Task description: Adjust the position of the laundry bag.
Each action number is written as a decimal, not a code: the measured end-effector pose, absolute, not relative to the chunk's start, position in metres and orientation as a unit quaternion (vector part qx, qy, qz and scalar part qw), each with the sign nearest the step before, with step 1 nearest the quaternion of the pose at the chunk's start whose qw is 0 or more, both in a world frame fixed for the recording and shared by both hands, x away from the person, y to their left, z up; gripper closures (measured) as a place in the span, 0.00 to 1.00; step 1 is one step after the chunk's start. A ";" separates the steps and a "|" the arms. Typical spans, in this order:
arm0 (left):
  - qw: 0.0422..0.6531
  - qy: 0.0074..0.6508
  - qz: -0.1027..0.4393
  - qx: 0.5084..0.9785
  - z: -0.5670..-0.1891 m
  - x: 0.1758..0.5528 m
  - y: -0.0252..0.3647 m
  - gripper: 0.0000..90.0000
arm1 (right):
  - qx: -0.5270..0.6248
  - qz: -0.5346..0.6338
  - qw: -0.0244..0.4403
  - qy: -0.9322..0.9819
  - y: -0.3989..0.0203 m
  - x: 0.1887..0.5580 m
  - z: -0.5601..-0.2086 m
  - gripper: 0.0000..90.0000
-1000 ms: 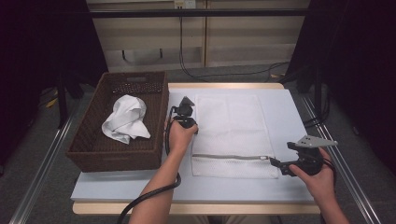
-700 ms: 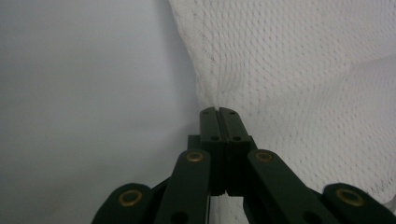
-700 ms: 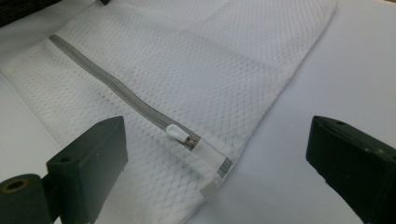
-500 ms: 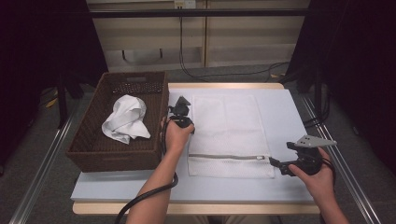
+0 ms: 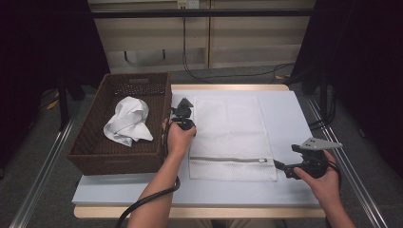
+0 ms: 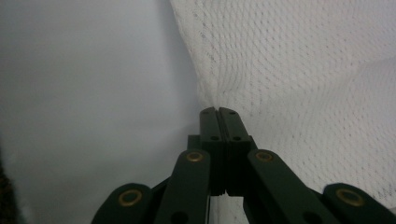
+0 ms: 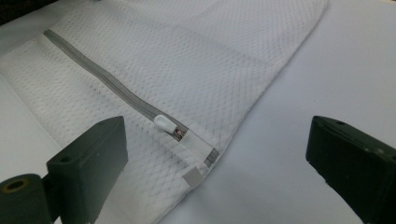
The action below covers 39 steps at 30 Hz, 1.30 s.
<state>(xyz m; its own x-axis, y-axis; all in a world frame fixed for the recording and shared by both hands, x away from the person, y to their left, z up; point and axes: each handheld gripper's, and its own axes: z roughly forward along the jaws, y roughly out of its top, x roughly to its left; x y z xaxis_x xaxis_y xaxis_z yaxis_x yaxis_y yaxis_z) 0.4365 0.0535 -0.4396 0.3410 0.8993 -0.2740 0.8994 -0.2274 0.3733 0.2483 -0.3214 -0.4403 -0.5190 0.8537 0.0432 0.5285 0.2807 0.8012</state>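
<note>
- One white mesh laundry bag (image 5: 230, 137) with a grey zipper (image 5: 230, 159) lies flat on the pale blue counter (image 5: 285, 118), its white pull (image 7: 162, 122) near the right end.
- The left claw (image 6: 218, 112) is pinched together at the bag's left edge; whether mesh is caught between the tips is hard to make out.
- The right claw (image 7: 215, 154) gapes wide before the zipper end, touching nothing.
- One brown wicker basket (image 5: 90, 147) holds one crumpled white cloth (image 5: 127, 121).
</note>
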 end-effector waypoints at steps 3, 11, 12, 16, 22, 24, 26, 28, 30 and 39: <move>0.238 0.575 -0.002 0.783 -0.438 0.436 0.054 1.00 | 0.445 0.401 0.204 0.774 -0.321 0.249 -0.440 0.05; 0.228 0.574 0.011 0.786 -0.437 0.435 0.055 0.99 | 0.446 0.400 0.203 0.775 -0.320 0.249 -0.441 0.05; 0.228 0.575 0.013 0.786 -0.437 0.435 0.055 0.99 | 0.445 0.400 0.203 0.775 -0.320 0.249 -0.441 0.05; 0.229 0.576 0.014 0.785 -0.435 0.434 0.056 0.99 | 0.445 0.400 0.203 0.775 -0.320 0.249 -0.441 0.05; 0.236 0.575 0.012 0.783 -0.432 0.433 0.058 0.95 | 0.443 0.401 0.201 0.776 -0.320 0.250 -0.441 0.05; 0.245 0.574 0.013 0.781 -0.429 0.431 0.058 0.90 | 0.444 0.400 0.202 0.776 -0.318 0.250 -0.441 0.05; 0.251 0.571 0.010 0.782 -0.426 0.429 0.057 0.86 | 0.441 0.400 0.200 0.778 -0.318 0.251 -0.441 0.05; 0.260 0.570 0.009 0.779 -0.424 0.428 0.056 0.82 | 0.440 0.400 0.198 0.779 -0.316 0.251 -0.442 0.05; 0.265 0.560 0.008 0.785 -0.422 0.426 0.055 0.78 | 0.440 0.401 0.199 0.779 -0.316 0.251 -0.442 0.05; 0.288 0.545 -0.016 0.787 -0.416 0.420 0.049 0.61 | 0.440 0.400 0.199 0.779 -0.316 0.251 -0.442 0.05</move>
<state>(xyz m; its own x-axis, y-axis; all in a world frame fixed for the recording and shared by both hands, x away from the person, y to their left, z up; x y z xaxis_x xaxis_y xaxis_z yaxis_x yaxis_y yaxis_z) 0.4198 0.0486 -0.4164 0.4050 0.8492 -0.3389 0.8677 -0.2401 0.4353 0.2510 -0.3160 -0.4420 -0.5332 0.8449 0.0417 0.5267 0.2930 0.7979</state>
